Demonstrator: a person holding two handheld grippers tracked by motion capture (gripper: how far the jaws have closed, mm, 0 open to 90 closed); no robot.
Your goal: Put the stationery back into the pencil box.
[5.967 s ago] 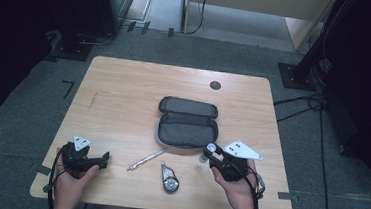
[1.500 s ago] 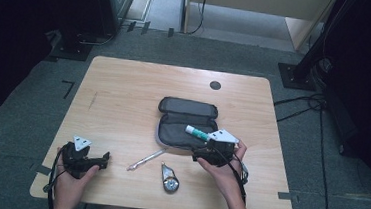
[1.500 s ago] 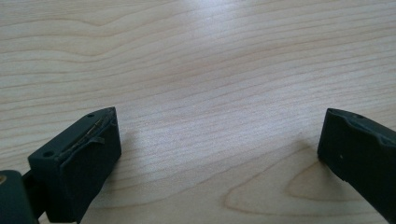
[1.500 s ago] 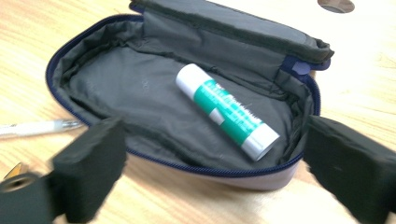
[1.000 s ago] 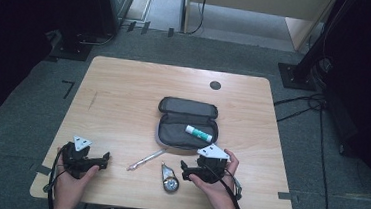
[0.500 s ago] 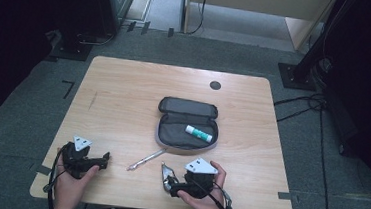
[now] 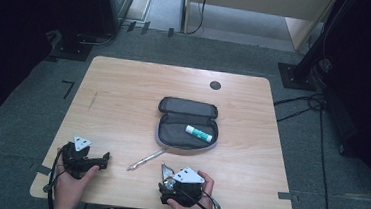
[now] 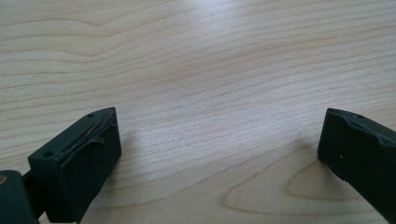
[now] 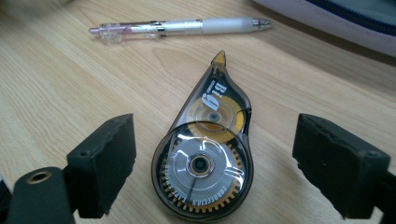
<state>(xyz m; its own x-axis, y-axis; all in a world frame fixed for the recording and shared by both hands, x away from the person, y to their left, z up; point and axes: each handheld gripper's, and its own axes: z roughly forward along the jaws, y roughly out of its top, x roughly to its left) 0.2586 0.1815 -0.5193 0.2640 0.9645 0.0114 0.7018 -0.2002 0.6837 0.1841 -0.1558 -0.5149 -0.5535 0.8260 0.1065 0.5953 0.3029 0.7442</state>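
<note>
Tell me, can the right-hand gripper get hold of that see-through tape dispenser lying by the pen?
Probably yes. The right gripper has its jaws either side of the correction tape dispenser, not yet touching it and just closing in. The pen lies apart, beyond its tip.

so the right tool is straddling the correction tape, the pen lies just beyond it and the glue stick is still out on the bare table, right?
Not quite: the glue stick lies inside the open pencil case, as the high view shows. The rest holds: in the right gripper view the right tool has its jaws either side of the correction tape without touching it, having just closed a little, and the pen lies just beyond.
</note>
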